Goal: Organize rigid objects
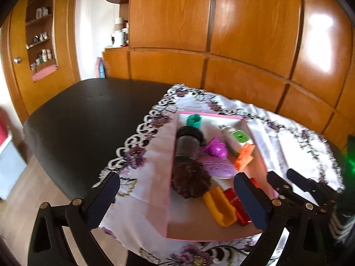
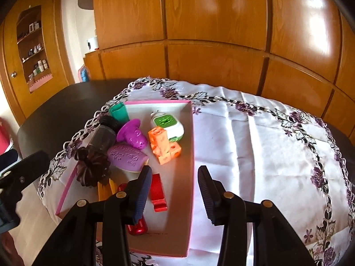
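Presently both grippers hover above a pink-rimmed box (image 2: 191, 146) that rests on a white embroidered cloth (image 2: 255, 137) spread over the dark surface (image 1: 84, 115). The left gripper (image 1: 177, 201) has its fingers (image 1: 104, 201) spread wide and empty; between them and just ahead lie a dark brown flower-shaped piece (image 1: 191, 182), a yellow piece (image 1: 219, 207) and a red piece (image 1: 238, 208) against the right-hand finger. Farther ahead of those fingers sit a dark cylindrical jar (image 1: 187, 144) on its side, a teal tube (image 1: 194, 120), a purple oval (image 1: 216, 166), a magenta toy (image 1: 217, 148), an orange block toy (image 1: 244, 156) and a white-and-green gadget (image 1: 238, 139). The right gripper (image 2: 173, 196) also has its fingers (image 2: 207, 195) open, gripping nothing; between them shows the bare box floor, with the red piece (image 2: 158, 192) just inside the left-hand finger and a shiny red item (image 2: 137, 227) partly hidden under that finger. The box's right wall runs up between the right gripper's fingers, close to the right-hand one.
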Motion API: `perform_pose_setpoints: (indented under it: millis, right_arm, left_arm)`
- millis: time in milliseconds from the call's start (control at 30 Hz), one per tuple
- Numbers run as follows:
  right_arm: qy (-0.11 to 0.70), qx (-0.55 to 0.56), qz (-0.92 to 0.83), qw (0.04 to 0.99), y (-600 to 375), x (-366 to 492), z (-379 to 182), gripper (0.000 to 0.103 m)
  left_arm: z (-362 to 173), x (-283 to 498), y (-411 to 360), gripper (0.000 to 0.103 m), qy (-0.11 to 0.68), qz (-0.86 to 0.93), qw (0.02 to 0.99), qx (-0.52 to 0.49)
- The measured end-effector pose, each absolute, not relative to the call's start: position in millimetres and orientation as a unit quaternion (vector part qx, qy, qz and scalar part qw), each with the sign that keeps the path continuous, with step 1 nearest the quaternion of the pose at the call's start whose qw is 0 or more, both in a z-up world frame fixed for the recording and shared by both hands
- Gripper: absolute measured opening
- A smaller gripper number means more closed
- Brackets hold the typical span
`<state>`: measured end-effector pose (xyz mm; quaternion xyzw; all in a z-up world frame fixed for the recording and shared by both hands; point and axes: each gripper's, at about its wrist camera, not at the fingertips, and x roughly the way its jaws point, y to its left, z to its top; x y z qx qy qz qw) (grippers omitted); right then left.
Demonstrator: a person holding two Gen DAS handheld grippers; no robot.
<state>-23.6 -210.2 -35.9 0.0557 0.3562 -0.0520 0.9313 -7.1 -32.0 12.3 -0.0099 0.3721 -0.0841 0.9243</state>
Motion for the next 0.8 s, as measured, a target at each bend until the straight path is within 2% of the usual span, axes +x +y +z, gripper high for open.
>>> perform_pose_setpoints:
  millis: [800]
  right_arm:
    - [0.356,0.052,-0.061,0.931,-212,-26,-38,0.043]
  left_arm:
    - [16,-16,-41,0.102,0.343,-0.07,0.936,0.027]
